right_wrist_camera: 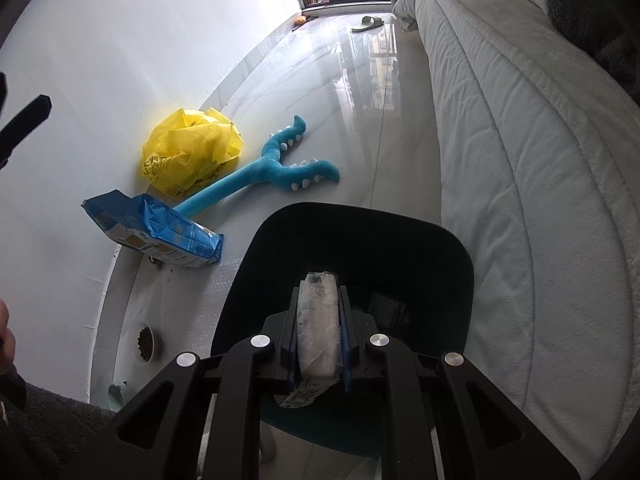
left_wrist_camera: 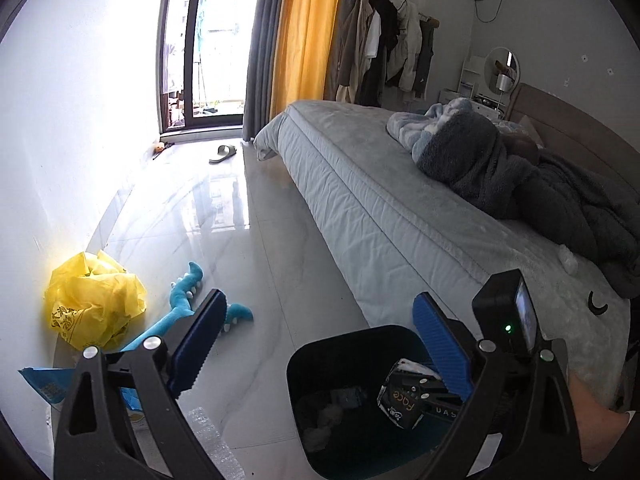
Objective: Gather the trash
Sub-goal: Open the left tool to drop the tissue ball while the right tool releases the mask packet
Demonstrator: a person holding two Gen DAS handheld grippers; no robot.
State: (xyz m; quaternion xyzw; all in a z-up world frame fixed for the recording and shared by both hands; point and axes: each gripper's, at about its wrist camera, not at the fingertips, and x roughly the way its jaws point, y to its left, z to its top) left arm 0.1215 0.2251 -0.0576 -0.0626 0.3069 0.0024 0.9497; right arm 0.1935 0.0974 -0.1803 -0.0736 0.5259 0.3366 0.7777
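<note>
1 bin (right_wrist_camera: 456, 264), 1 slipper (right_wrist_camera: 367, 23)

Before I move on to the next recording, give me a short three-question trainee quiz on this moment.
1. True or false: the right claw is shut on a clear plastic wrapper above the dark bin.
2. Which item lies against the wall, touching the blue plush toy?
A. a red box
B. a crumpled yellow bag
C. a glass bottle
3. Fill in: the left claw is ____, holding nothing.

Key:
1. True; the wrapper sits pinched between the fingers, over the bin's opening.
2. B; the yellow bag rests by the wall, with a blue packet nearby.
3. Open.
</note>
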